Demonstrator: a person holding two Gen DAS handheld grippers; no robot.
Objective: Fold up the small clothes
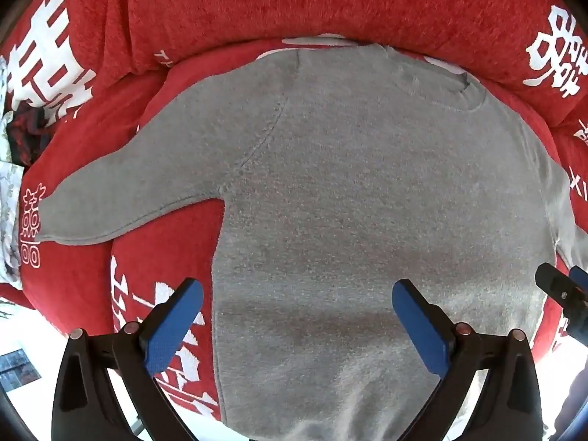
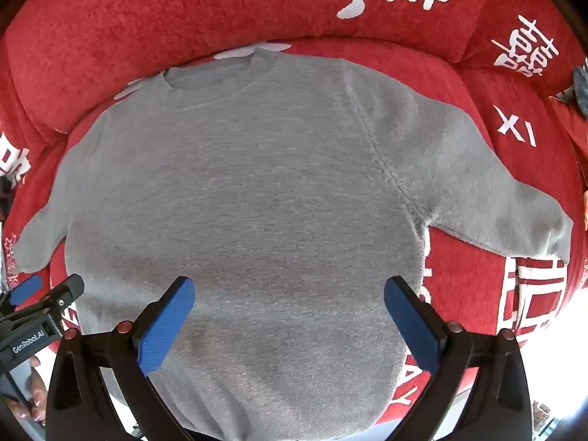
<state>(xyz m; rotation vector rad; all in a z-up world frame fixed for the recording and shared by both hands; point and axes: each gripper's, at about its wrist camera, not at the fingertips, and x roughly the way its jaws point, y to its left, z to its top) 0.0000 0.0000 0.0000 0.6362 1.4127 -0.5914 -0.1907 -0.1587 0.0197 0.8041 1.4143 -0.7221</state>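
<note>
**Start the fold from the sleeves, not the hem**

The grey sweater (image 1: 330,202) lies flat and face up on a red cushioned seat (image 1: 257,7) printed with white characters, its neckline (image 2: 205,81) toward the seat's back and its hem toward the person. Both sleeves are spread outward: the left sleeve (image 1: 121,198) runs to the seat's left edge and the right sleeve (image 2: 507,205) runs out over the red cover on the other side. The body looks smooth, with no obvious bunching.

The left hand-held gripper (image 1: 297,327) hangs over the lower left part of the body, jaws spread as wide as they go and nothing between the blue pads. The right hand-held gripper (image 2: 290,321) hangs over the lower right part, equally wide and equally empty. Each points down at the cloth, and neither appears to touch it.

No fold seems made yet, so the likely first step is bringing a sleeve across the chest. To do that well, each hand-held gripper should travel outward to its own cuff instead of pinching where it now hangs. Take one layer near the cuff edge, lift only enough to clear the fleece, and lay the sleeve across so its shoulder seam (image 2: 389,169) becomes the fold line. The soft seat gives under pressure, so pressing down hard may drag the body askew; a light pinch and a slow carry should keep the sides square.
</note>
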